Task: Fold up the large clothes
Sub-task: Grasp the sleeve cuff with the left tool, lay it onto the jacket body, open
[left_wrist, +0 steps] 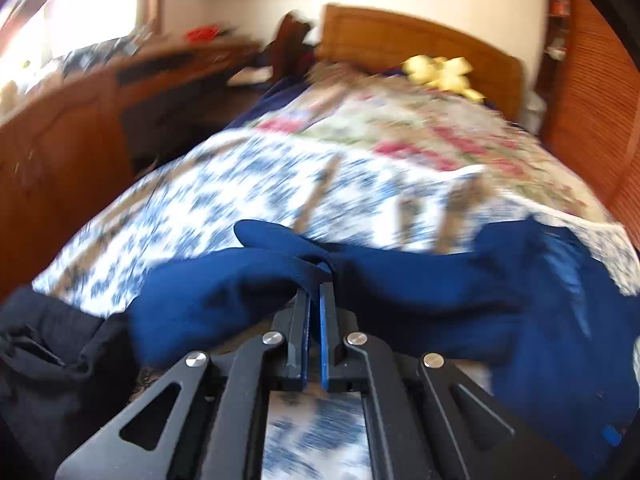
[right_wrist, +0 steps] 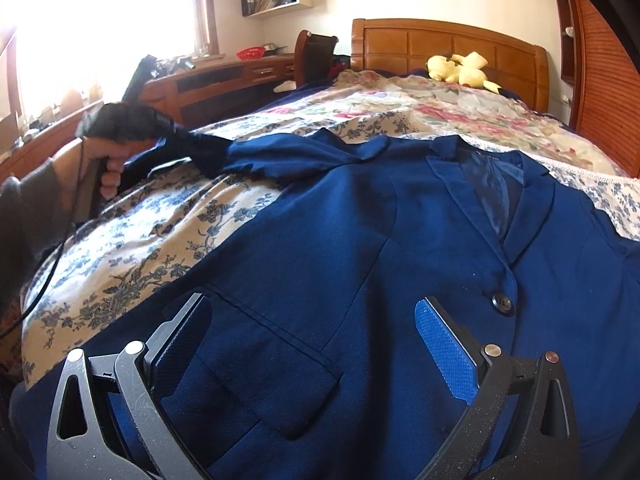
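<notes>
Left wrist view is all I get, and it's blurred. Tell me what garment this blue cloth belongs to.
Observer: It's a navy blazer, lying front-up on the bed, lapels toward the headboard.
Operator: Report what my left hand-held gripper has hold of.
Observer: The left hand-held gripper is shut on the blazer's sleeve, which is stretched out sideways from the shoulder, off the body of the jacket.
Operator: Give me the right one.
Observer: The right hand-held gripper is open, jaws wide apart over the lower front, with the pocket flap between them and the button just beyond the right finger.
</notes>
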A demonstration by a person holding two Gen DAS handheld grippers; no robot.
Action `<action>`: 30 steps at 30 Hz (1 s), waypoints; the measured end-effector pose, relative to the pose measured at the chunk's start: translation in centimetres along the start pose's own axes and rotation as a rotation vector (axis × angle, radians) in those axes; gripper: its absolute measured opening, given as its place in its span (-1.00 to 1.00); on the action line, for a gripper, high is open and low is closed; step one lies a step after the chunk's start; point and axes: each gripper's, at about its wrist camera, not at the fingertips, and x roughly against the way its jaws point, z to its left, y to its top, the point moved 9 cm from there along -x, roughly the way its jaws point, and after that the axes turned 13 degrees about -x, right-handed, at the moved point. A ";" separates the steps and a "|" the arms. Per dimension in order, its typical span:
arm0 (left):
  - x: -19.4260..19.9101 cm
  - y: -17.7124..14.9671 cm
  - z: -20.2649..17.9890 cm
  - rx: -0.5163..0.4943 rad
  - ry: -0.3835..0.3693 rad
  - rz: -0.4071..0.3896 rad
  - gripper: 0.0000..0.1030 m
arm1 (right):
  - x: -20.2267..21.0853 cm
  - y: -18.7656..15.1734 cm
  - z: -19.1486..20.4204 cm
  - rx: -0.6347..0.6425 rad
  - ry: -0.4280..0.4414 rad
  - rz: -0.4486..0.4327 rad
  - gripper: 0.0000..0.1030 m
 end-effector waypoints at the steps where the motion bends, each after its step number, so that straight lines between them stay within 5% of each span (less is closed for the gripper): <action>1: 1.2 0.9 -1.4 -0.032 -0.014 -0.018 -1.00 | 0.3 0.1 0.0 -0.001 0.005 -0.002 1.00; 7: 6.5 2.5 -7.6 -0.166 -0.063 -0.083 -1.00 | 3.5 0.3 -0.6 0.033 0.006 -0.004 1.00; 13: 8.0 -1.0 -10.9 -0.249 -0.069 -0.034 -0.90 | 5.3 -0.3 -3.2 0.051 -0.037 -0.002 1.00; 20: 10.0 -5.8 -12.2 -0.221 -0.121 0.004 -0.29 | 4.8 -0.8 -4.5 0.027 0.001 0.039 1.00; 30: 13.2 -9.3 -12.0 -0.186 -0.122 -0.008 0.03 | 4.5 -1.1 -4.0 0.050 0.024 0.051 1.00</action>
